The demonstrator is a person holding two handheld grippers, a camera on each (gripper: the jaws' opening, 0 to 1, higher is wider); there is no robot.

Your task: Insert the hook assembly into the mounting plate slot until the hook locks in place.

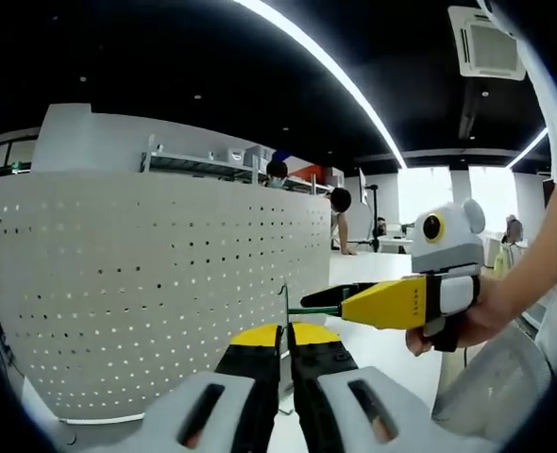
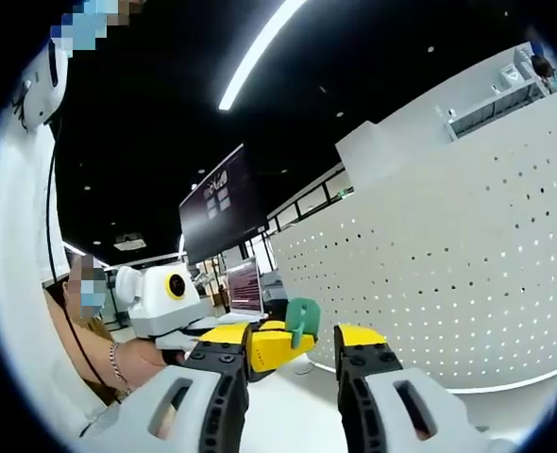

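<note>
A small green hook piece (image 1: 285,304) stands edge-on between my left gripper's (image 1: 284,344) yellow-tipped jaws, which are shut on it. My right gripper (image 1: 330,300) comes in from the right, held by a hand, its tips level with a green arm of the hook. In the right gripper view the green hook (image 2: 303,319) sits in the left gripper (image 2: 277,345), in the wide gap of my open right gripper (image 2: 291,340). The white perforated mounting panel (image 1: 146,283) stands upright just behind and left of the hook; it is also on the right (image 2: 448,283).
A white tabletop (image 1: 382,354) runs under both grippers. The person's forearm (image 1: 529,269) reaches in on the right. Shelving (image 1: 212,160) and people (image 1: 340,212) are behind the panel. A dark wall screen (image 2: 217,212) and a laptop (image 2: 244,288) lie far off.
</note>
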